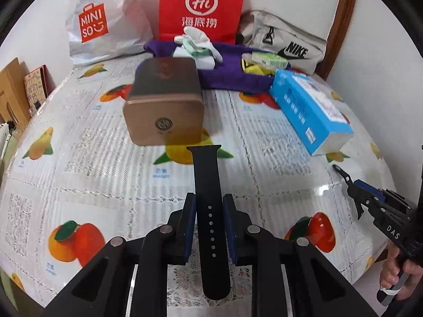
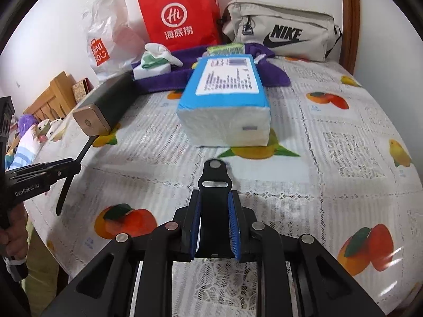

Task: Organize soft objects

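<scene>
My left gripper (image 1: pixel 209 200) is shut on a black watch strap with holes (image 1: pixel 208 185), held upright above the table; it also shows at the left of the right wrist view (image 2: pixel 66 185). My right gripper (image 2: pixel 214 198) is shut on a second black strap piece with a metal pin and slot (image 2: pixel 214 177); this gripper shows at the right of the left wrist view (image 1: pixel 351 185). A blue tissue pack (image 2: pixel 224 100) and a brown-gold box (image 1: pixel 164 100) lie ahead on the fruit-print tablecloth (image 1: pixel 105 171).
A purple cloth (image 1: pixel 232 76) at the back holds white-green socks (image 1: pixel 195 42) and small packets. Behind stand a red paper bag (image 1: pixel 201 8), a white Miniso bag (image 1: pixel 97 21) and a grey Nike pouch (image 2: pixel 280 31). Wooden furniture (image 2: pixel 53 97) is at left.
</scene>
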